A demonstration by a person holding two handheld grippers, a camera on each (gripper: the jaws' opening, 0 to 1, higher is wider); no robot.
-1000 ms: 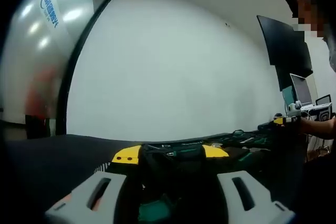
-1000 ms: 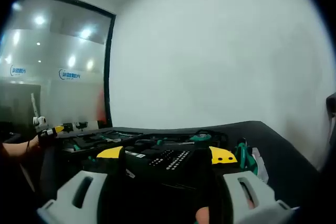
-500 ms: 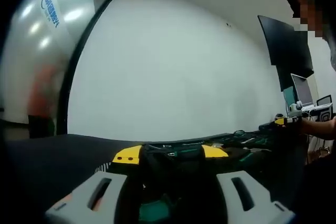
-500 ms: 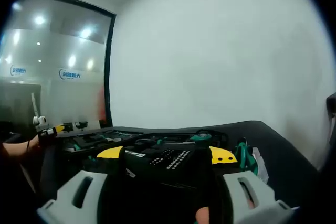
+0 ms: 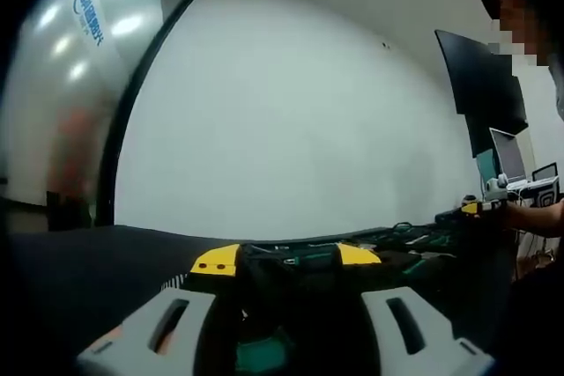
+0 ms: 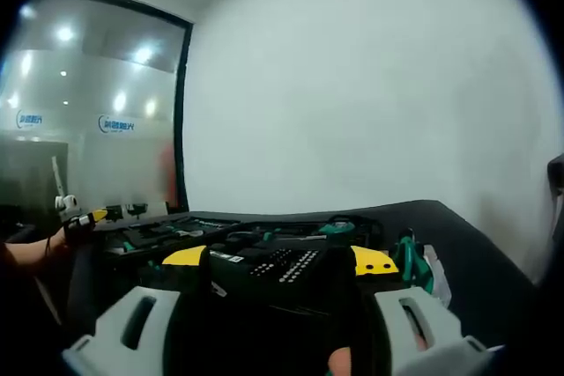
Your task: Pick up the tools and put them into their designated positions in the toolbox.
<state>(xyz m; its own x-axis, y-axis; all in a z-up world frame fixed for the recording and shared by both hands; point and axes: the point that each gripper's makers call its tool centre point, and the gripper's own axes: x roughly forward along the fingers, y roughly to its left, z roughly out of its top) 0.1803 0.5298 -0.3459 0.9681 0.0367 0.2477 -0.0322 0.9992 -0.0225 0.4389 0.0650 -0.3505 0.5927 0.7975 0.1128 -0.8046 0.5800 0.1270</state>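
Toolbox (image 6: pixel 264 257) lies open on the dark surface (image 5: pixel 97 261) just ahead of both grippers, green-handled tools (image 6: pixel 407 257) in it. Left gripper (image 5: pixel 286 305) and right gripper (image 6: pixel 278 310) stand spread wide, jaws apart, holding nothing.

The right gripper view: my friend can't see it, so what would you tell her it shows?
The right claw sits low over a black toolbox of green-handled tools on a dark table. Behind it stands a plain white wall, with a glass partition at the view's left.
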